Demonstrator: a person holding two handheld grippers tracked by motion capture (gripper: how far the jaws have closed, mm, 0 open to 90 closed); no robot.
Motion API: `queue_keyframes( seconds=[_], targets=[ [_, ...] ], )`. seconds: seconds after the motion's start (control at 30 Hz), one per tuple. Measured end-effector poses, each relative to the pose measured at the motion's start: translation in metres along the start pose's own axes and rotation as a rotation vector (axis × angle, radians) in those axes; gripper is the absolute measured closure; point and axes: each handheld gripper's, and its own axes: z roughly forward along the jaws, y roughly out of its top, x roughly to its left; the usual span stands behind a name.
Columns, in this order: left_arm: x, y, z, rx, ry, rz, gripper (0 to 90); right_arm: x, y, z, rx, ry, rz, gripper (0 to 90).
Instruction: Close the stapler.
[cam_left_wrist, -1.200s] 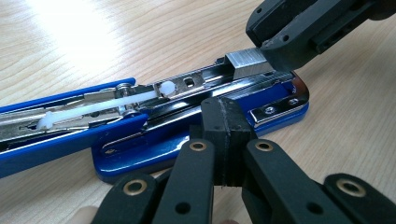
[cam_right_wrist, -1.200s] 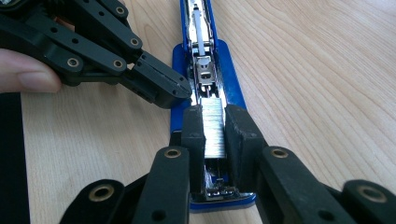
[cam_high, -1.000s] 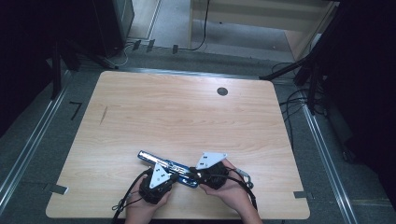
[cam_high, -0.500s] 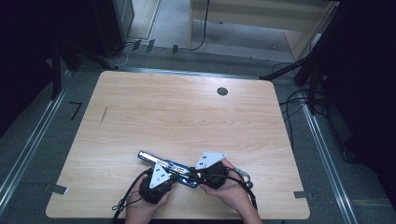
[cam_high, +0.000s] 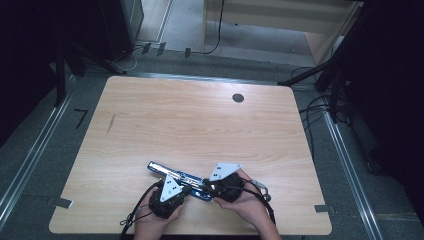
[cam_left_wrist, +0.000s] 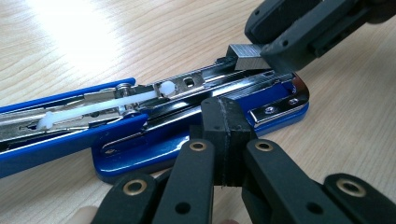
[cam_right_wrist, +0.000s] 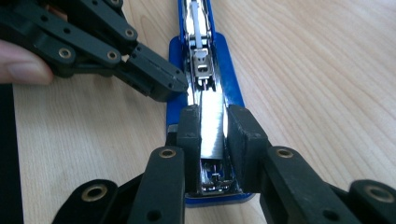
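Note:
A blue stapler lies folded open near the table's front edge, its chrome magazine facing up. My right gripper holds a silver strip of staples between its pads, right over the magazine's front end; its jaws have just been opening slightly, and the strip still sits between them. In the left gripper view that strip hangs at the tip of the right gripper. My left gripper is shut, with its joined pads against the side of the stapler's blue base.
The wooden table has a round cable hole at the back right. Both hands rest at the front edge, with cables trailing off it. Dark floor and metal rails surround the table.

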Motion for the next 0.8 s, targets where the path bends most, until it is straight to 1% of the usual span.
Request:
queue_keyframes(
  seconds=[0.33, 0.5, 0.67, 0.8],
  targets=[
    [0.0002, 0.0000, -0.0001, 0.002, 0.001, 0.001, 90.0, 0.0002, -0.0005, 0.0002, -0.008, 0.002, -0.003, 77.4],
    [0.0001, 0.0000, -0.0001, 0.001, 0.000, 0.001, 90.0, 0.0007, -0.0002, 0.0006, -0.025, 0.000, 0.003, 77.4],
    [0.0001, 0.0001, -0.0001, 0.002, 0.001, 0.001, 90.0, 0.0004, 0.0000, 0.0009, -0.035, -0.004, -0.002, 77.8],
    [0.0000, 0.0000, 0.0000, 0.001, -0.001, -0.001, 90.0, 0.0006, 0.0001, 0.0002, -0.042, -0.001, 0.007, 77.9]
  ],
)
